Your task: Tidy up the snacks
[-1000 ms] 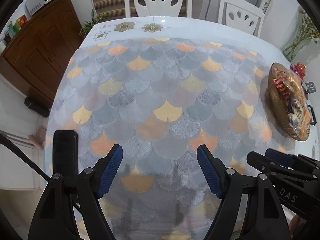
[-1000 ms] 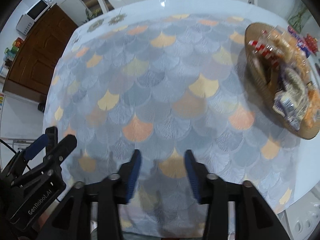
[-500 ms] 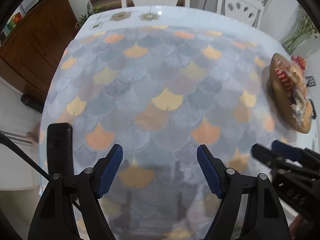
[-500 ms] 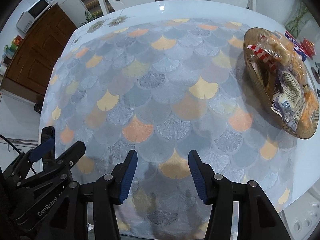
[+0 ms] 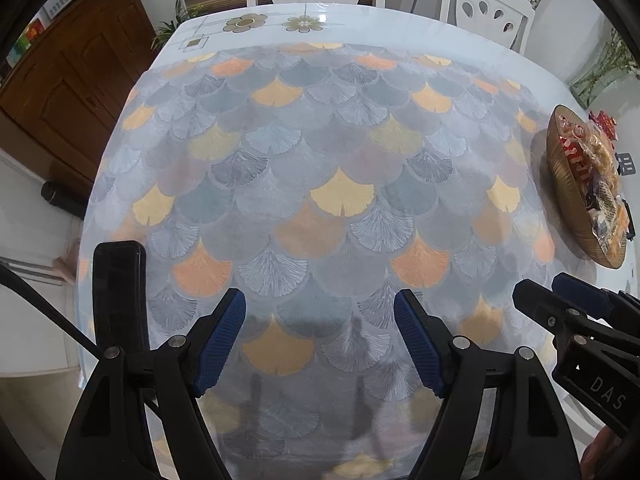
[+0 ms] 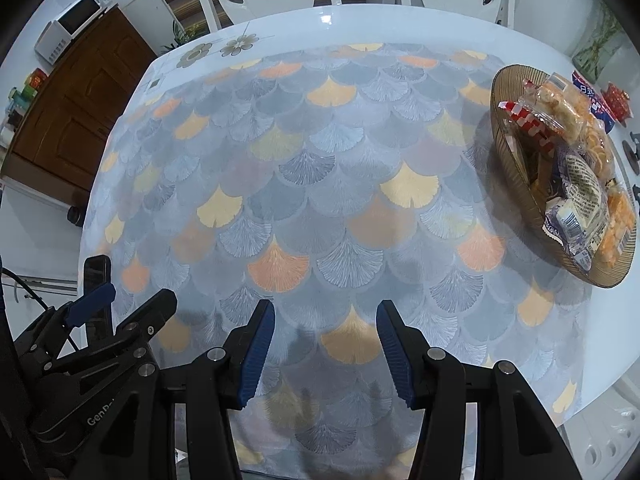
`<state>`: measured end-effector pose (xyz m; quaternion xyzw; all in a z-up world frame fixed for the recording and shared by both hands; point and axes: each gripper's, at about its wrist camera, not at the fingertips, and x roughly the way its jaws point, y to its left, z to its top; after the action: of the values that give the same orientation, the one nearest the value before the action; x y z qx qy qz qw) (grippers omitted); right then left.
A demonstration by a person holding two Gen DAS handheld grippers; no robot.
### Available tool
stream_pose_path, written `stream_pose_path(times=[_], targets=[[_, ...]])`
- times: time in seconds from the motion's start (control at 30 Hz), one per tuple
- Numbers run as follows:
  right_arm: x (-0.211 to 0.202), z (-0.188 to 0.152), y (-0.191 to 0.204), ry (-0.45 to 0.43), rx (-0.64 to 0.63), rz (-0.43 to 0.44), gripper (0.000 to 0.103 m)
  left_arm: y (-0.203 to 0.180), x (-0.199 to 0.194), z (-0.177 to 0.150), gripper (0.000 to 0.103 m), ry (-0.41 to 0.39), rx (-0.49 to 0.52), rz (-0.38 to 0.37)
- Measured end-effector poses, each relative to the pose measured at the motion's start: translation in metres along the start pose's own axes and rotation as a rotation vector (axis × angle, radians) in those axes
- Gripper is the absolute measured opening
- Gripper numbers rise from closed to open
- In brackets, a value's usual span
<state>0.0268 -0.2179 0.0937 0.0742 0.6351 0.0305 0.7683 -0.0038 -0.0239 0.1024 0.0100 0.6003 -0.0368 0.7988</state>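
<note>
We hover both claws, left claw (image 5: 320, 340) and right claw (image 6: 326, 350), apart and empty over the counter (image 6: 304, 184), judging the snacks (image 6: 576, 184) all in the bowl (image 6: 508, 160), with only withdrawing left.

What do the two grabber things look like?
Both are black plastic, each with two fingers ending in ribbed blue pads. The left gripper has silver screws at its joints and a black cable beside it; white letters on its side begin "Gen". The right gripper looks the same, with silver screws too; from the left view its side reads "DAS".
</note>
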Motion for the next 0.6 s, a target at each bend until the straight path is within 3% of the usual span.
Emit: stream_pose_path(times=[0.6], targets=[[-0.0004, -0.0016, 0.0017, 0.007, -0.004, 0.008, 0.051, -0.0029, -0.0002, -0.0018, 0.075, -0.006, 0.01, 0.004]])
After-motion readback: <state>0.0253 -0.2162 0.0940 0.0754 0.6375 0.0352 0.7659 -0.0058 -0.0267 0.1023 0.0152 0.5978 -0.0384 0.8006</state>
